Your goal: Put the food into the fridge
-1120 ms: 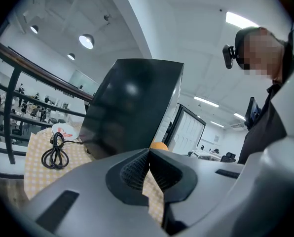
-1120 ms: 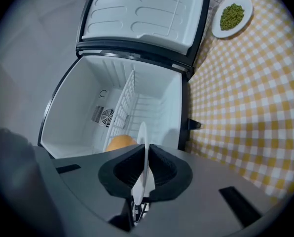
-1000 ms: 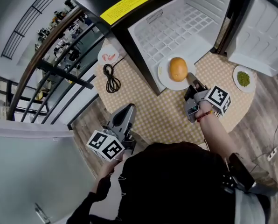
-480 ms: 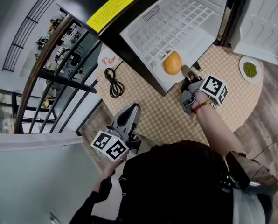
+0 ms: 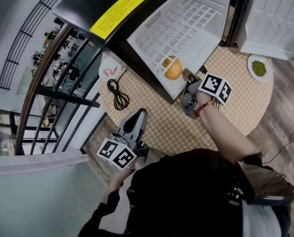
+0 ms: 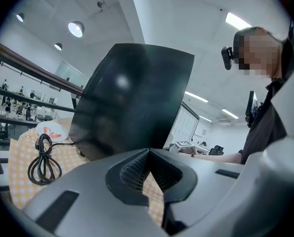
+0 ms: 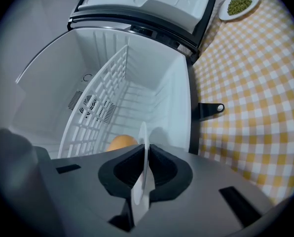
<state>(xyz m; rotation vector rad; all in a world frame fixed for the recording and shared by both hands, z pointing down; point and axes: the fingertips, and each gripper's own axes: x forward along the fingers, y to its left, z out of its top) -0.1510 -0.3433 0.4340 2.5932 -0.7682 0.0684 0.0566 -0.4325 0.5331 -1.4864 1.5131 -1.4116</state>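
R arm stretched fwd, right gripper (image 7: 146,154) clamped on plate (image 7: 143,132) rim, food (image 5: 172,68) at fridge (image 5: 186,23) mouth. Left gripper (image 5: 138,115) held low by body, jaws together, empty.

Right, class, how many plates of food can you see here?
3. One plate bearing orange food, held by the right tongs at the fridge opening; one with green food near the fridge door; one with pink food beside the black cable. Others may be hidden.
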